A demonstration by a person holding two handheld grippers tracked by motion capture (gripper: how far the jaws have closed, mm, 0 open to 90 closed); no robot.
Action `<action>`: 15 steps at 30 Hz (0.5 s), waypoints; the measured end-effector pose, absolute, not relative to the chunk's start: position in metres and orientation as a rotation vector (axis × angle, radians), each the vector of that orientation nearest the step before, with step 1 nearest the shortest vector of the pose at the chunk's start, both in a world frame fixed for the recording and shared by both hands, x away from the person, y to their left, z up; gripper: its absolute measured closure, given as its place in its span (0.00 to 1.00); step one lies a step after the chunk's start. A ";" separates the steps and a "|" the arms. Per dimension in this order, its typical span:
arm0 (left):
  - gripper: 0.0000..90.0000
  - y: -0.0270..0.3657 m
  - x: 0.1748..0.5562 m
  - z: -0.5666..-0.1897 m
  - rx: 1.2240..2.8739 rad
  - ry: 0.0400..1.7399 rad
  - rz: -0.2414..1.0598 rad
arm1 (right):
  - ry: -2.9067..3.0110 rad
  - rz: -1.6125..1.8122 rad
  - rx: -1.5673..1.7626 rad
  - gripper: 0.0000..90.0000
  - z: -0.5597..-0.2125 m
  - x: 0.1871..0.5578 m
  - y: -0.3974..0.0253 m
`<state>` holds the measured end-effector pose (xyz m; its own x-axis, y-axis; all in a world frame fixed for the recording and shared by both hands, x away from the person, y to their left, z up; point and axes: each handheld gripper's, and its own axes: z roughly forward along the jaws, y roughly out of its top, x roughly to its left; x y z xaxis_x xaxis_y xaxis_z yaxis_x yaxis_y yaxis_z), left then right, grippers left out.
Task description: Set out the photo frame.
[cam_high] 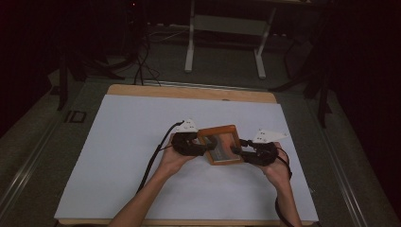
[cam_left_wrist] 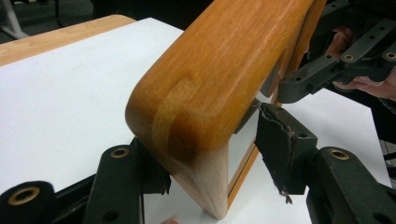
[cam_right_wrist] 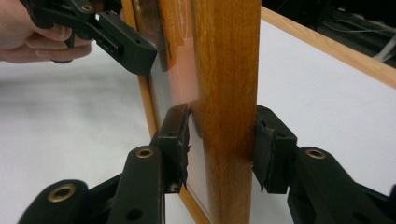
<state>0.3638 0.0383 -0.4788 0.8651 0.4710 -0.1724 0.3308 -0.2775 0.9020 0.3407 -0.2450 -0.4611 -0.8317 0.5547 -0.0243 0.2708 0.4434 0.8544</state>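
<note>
A wooden picture frame [cam_high: 220, 144] with a glass pane is held between both grippers above the white sheet [cam_high: 132, 161]. My left gripper [cam_high: 191, 142] grips its left edge, and my right gripper [cam_high: 248, 152] grips its right edge. In the left gripper view, the frame's rounded corner [cam_left_wrist: 219, 70] sits between my jaws [cam_left_wrist: 210, 163], with the right gripper [cam_left_wrist: 336, 65] clamped farther along. In the right gripper view, the frame [cam_right_wrist: 229, 70] stands edge-on between my pads [cam_right_wrist: 224, 144], one on the glass side and one on the wood. The left gripper [cam_right_wrist: 116, 39] bites the far edge.
The white sheet covers a wooden table whose far edge [cam_high: 189, 92] shows as a bare strip. Beyond it stand the white legs of another table [cam_high: 224, 28], and cables [cam_high: 142, 61] lie on the dark floor. Black cables trail from both grippers.
</note>
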 end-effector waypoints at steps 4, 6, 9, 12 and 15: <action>0.55 0.041 0.365 -0.477 1.865 0.596 0.115 | 2.414 1.383 0.743 0.67 -0.465 0.344 -0.247; 0.58 0.044 0.366 -0.475 1.856 0.594 0.104 | 2.451 1.397 0.766 0.66 -0.470 0.346 -0.244; 0.59 0.048 0.366 -0.473 1.857 0.592 0.112 | 2.459 1.413 0.773 0.66 -0.474 0.348 -0.242; 0.59 0.053 0.366 -0.471 1.853 0.597 0.111 | 2.463 1.421 0.779 0.66 -0.474 0.349 -0.237; 0.59 0.058 0.366 -0.469 1.841 0.601 0.113 | 2.461 1.422 0.778 0.66 -0.472 0.349 -0.232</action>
<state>0.3656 0.0583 -0.4687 0.8649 0.4541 -0.2140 0.3459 -0.2300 0.9097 0.3492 -0.2321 -0.4719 -0.8430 0.5302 0.0906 0.3431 0.4003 0.8497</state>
